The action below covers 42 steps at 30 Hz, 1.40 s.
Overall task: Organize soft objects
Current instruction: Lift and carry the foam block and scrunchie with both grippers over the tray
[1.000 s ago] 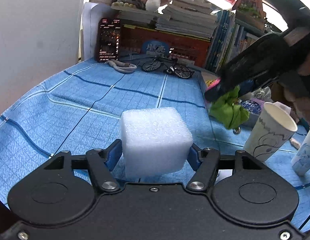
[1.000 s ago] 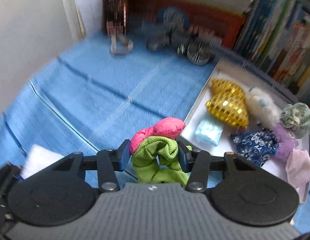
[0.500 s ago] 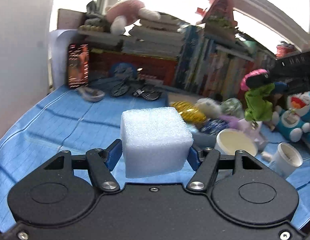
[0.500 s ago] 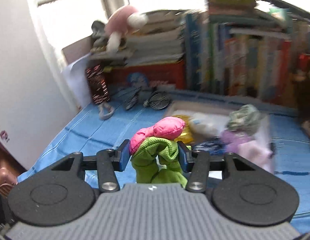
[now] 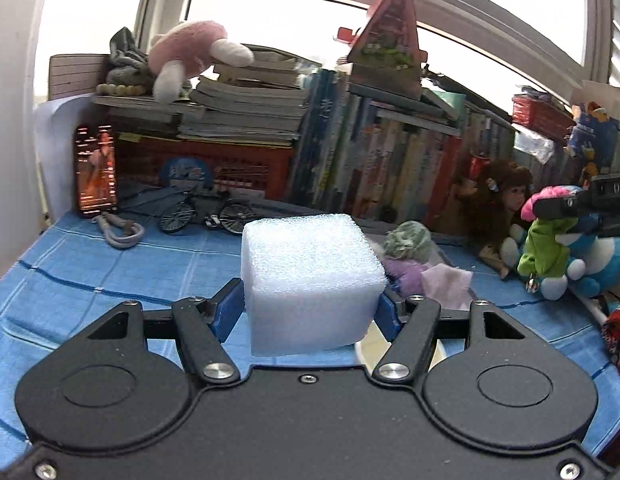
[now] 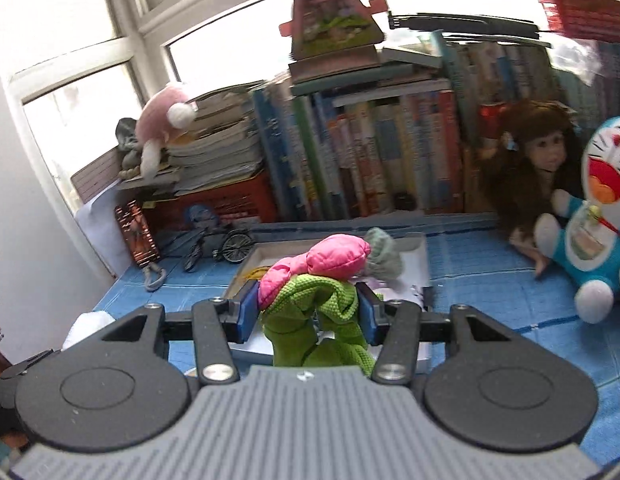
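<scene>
A white foam cube [image 5: 310, 272] sits between the blue pads of my left gripper [image 5: 311, 306], which is shut on it above the blue cloth. My right gripper [image 6: 308, 312] holds a green cloth toy with a pink top [image 6: 321, 276]; its jaws are opening slightly, with the toy still touching both pads. The left wrist view shows that toy [image 5: 543, 248] hanging at the far right. Beyond it lies a white tray [image 6: 423, 260] with a grey-green knitted ball [image 6: 383, 258], a purple soft piece [image 5: 409, 274] and a pink cloth [image 5: 445, 284].
A row of books [image 6: 369, 152] lines the back. A doll [image 6: 529, 160] and a blue cat plush [image 6: 589, 220] sit at the right. A model bicycle [image 5: 210, 212], a phone [image 5: 96, 172] and a carabiner [image 5: 120, 230] stand back left. A paper cup rim [image 5: 365, 354] shows under the cube.
Both grippers have risen and tipped up, so the shelf and window now fill the views. The right gripper swung right across the tray with the toy. The cube stays gripped.
</scene>
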Each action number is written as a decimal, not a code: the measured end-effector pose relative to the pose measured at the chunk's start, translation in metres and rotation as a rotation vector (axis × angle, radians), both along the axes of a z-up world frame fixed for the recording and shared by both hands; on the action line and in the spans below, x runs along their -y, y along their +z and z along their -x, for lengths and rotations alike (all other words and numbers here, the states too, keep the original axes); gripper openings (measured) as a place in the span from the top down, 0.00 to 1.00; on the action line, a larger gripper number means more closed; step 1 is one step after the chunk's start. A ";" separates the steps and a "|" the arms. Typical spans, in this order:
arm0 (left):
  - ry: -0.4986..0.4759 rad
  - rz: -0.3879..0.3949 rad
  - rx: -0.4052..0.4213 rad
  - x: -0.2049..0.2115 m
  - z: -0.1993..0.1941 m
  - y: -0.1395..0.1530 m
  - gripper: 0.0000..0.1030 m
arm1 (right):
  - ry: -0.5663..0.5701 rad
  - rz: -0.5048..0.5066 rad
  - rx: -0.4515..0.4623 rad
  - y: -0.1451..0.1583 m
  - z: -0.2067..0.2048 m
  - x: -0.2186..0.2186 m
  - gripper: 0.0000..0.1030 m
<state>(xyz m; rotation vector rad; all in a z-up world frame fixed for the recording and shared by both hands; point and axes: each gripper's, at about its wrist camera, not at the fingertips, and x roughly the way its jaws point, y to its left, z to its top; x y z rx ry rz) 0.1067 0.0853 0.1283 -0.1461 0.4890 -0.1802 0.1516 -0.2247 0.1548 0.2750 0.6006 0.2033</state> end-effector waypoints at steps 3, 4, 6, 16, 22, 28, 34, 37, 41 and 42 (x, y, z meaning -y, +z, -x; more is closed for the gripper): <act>-0.012 0.002 0.002 0.006 -0.005 0.003 0.37 | -0.021 -0.013 0.011 -0.004 0.004 0.011 0.46; -0.014 -0.001 0.002 0.009 -0.008 0.004 0.37 | -0.028 -0.020 0.016 -0.005 0.005 0.014 0.46; -0.017 -0.001 0.001 0.012 -0.012 0.006 0.37 | -0.035 -0.036 0.022 -0.008 0.006 0.019 0.46; -0.053 0.002 -0.023 0.025 -0.041 0.013 0.37 | -0.038 -0.103 0.065 -0.020 0.001 0.034 0.46; -0.097 0.008 -0.048 0.035 -0.067 0.014 0.37 | -0.022 -0.116 0.086 -0.023 -0.010 0.039 0.46; -0.133 0.004 -0.083 0.045 -0.110 0.007 0.37 | 0.004 -0.120 0.076 -0.037 -0.039 0.044 0.46; -0.143 -0.019 -0.144 0.061 -0.158 -0.012 0.37 | 0.055 -0.130 0.034 -0.063 -0.081 0.043 0.46; -0.156 -0.028 -0.181 0.069 -0.181 -0.022 0.37 | 0.082 -0.142 0.014 -0.074 -0.101 0.040 0.46; -0.170 -0.061 -0.190 0.081 -0.206 -0.028 0.37 | 0.112 -0.126 -0.002 -0.081 -0.126 0.030 0.46; -0.172 -0.067 -0.187 0.084 -0.212 -0.028 0.37 | 0.118 -0.125 -0.005 -0.081 -0.132 0.027 0.46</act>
